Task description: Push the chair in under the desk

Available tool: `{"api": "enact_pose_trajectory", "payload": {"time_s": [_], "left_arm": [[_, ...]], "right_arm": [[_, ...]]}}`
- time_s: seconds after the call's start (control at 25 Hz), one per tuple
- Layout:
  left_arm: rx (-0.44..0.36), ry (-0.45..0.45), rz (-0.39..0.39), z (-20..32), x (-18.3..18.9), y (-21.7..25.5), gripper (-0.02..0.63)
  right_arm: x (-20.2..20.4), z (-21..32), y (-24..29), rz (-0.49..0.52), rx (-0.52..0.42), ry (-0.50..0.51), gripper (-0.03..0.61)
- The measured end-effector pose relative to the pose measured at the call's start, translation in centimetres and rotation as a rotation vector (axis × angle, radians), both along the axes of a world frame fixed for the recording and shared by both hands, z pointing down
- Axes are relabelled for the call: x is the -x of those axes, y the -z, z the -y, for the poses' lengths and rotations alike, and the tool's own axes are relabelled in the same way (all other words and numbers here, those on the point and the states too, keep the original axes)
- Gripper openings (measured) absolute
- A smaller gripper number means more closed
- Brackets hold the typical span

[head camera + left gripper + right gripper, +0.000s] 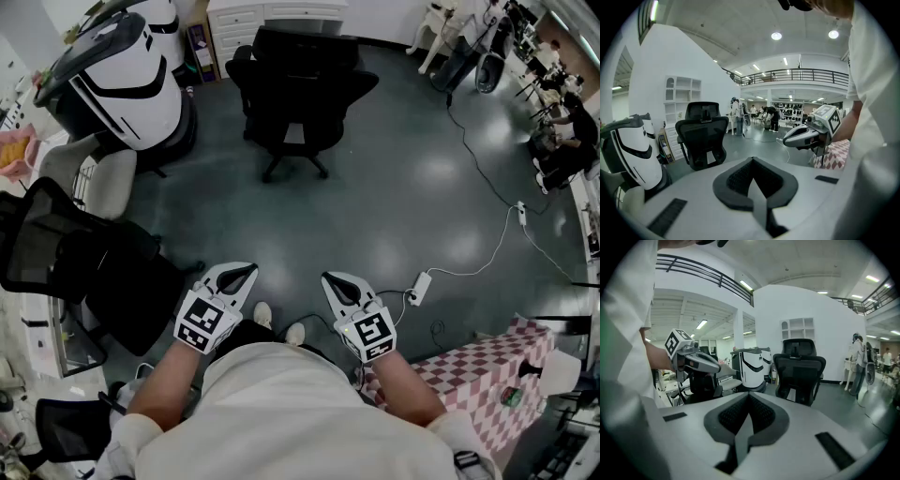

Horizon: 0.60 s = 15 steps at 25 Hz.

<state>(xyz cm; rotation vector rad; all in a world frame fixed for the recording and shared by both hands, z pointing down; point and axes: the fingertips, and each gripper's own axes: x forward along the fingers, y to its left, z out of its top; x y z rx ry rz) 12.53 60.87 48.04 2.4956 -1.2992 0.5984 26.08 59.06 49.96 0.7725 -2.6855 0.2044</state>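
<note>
Both grippers were shut and empty, and the chair stood far off across the floor.

A white machine (131, 80) stood at the far left, with a mesh chair (56, 244) nearer on the left side. The left gripper (242, 273) hung over the grey floor (403, 187) just ahead of the person, its fingers pressed together with nothing between them. The black chair (295, 84) stood at the far middle of the floor, just in front of white drawers (272, 14) and well apart from both grippers. The right gripper (336, 281) hung beside the left one, near it but not touching, its fingers likewise closed tight on nothing. To its right a power strip (419, 286) lay on the floor with its white cable running toward the far right, and a checked cloth (478, 375) showed at the near right.
</note>
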Motion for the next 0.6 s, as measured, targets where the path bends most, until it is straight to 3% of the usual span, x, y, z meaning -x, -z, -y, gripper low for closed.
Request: {"api": "enact_pose_trajectory", "payload": {"time_s": [0.32,0.6], "left_arm": [[-0.022,0.023,-0.018,0.6,1.9,0.2,-0.006],[-0.054,0.008,-0.042,2.7,7.4,0.8,-0.005]], "right_arm": [[1.7,1.4,0.4,0.013,-0.005,0.006,0.003],[6.7,4.4,0.9,0.017,-0.006,-0.049,0.003]]}}
